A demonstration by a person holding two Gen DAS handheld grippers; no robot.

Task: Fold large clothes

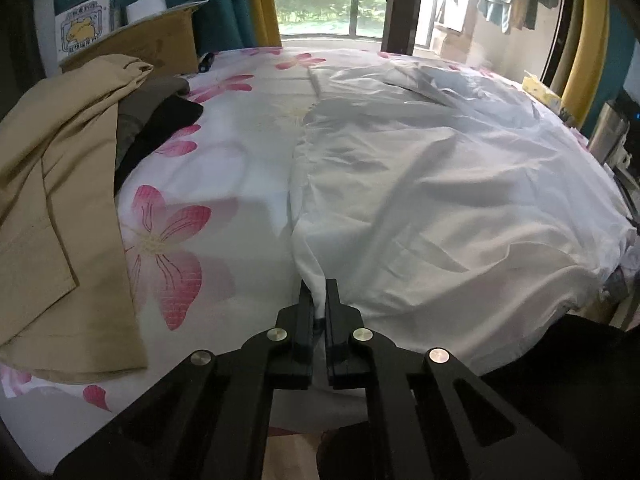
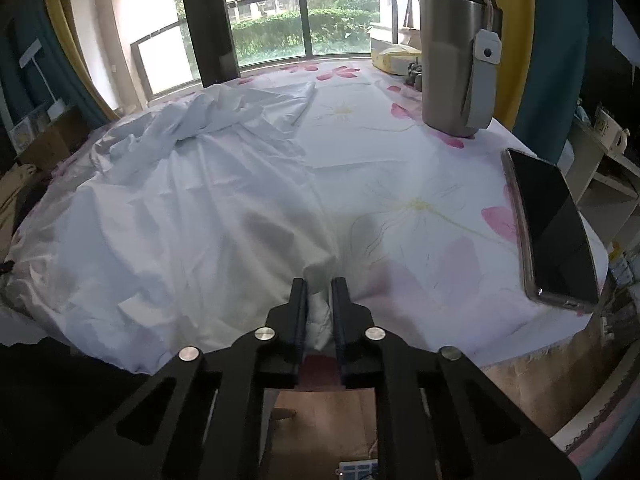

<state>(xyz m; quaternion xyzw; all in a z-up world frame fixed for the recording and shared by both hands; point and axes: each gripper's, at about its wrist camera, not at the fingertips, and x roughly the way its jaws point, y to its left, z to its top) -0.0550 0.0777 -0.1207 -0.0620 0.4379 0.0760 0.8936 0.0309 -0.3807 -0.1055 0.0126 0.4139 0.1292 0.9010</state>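
We have left gripper (image 1: 319,294) and right gripper (image 2: 319,292) both clamped on the near hem of the white garment (image 1: 440,184) spread on the floral sheet (image 1: 224,152) — thin bites (right especially) may slip, and a lift risks sweeping the phone (image 2: 556,228) or steel tumbler (image 2: 452,64).

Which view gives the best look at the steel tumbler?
The right wrist view: the steel tumbler stands upright on the flowered sheet, almost whole and close. The left wrist view catches only a sliver of it at the right edge.
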